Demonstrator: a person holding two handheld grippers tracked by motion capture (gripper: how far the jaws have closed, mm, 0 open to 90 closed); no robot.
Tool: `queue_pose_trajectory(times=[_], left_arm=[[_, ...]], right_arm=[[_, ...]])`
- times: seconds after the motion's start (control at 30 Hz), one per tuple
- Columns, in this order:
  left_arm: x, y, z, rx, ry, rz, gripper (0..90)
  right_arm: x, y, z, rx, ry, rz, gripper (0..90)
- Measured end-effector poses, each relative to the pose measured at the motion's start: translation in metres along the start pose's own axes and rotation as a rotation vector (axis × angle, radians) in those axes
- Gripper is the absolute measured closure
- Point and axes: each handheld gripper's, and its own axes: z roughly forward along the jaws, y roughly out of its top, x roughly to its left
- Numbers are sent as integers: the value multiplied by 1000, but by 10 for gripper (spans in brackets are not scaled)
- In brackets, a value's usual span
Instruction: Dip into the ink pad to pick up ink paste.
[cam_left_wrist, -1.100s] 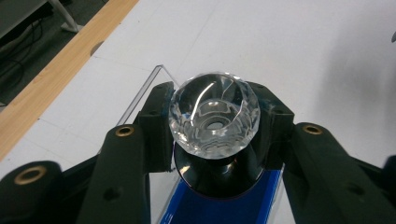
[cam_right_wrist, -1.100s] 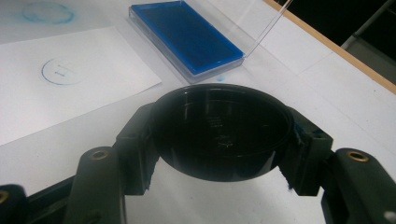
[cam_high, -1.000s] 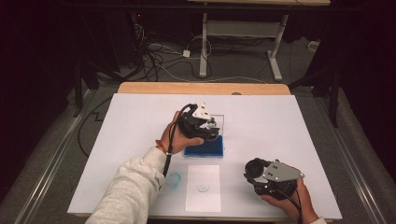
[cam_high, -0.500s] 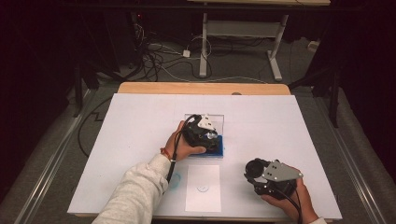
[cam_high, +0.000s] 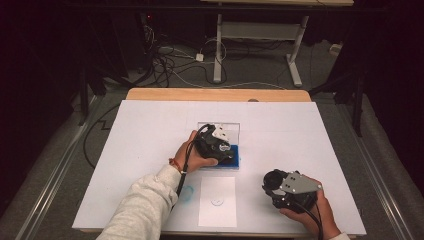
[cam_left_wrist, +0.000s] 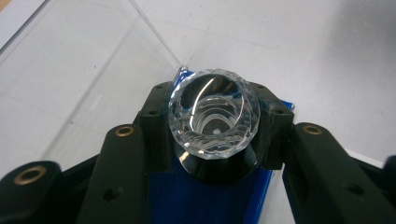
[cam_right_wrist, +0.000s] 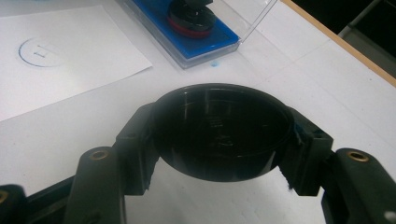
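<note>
Left tongs (cam_left_wrist: 212, 140) clamped on a stamp with a faceted clear knob (cam_left_wrist: 214, 114), pressed onto the blue ink pad (cam_high: 233, 159) in its open clear case (cam_high: 227, 127). Right tongs (cam_right_wrist: 219, 140) closed around a round black cap (cam_right_wrist: 219, 133), near the pad, right of the stamped paper sheet (cam_high: 217, 201) on the white worktop (cam_high: 145, 135).

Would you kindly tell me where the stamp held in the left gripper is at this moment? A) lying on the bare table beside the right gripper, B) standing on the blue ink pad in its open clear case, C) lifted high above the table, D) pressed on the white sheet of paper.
B: the left gripper is clamped on the stamp by its faceted clear knob, its black base down on the blue ink pad.
</note>
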Motion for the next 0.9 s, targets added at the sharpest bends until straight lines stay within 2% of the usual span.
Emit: queue_pose_trajectory(times=[0.3, 0.9], left_arm=[[2, 5, 0, 34, -7, -5, 547], [1, 9, 1, 65, -4, 6, 547]], right_arm=[[0, 0, 0, 1, -6, -3, 384], [-1, -1, 2, 17, -15, -9, 383]])
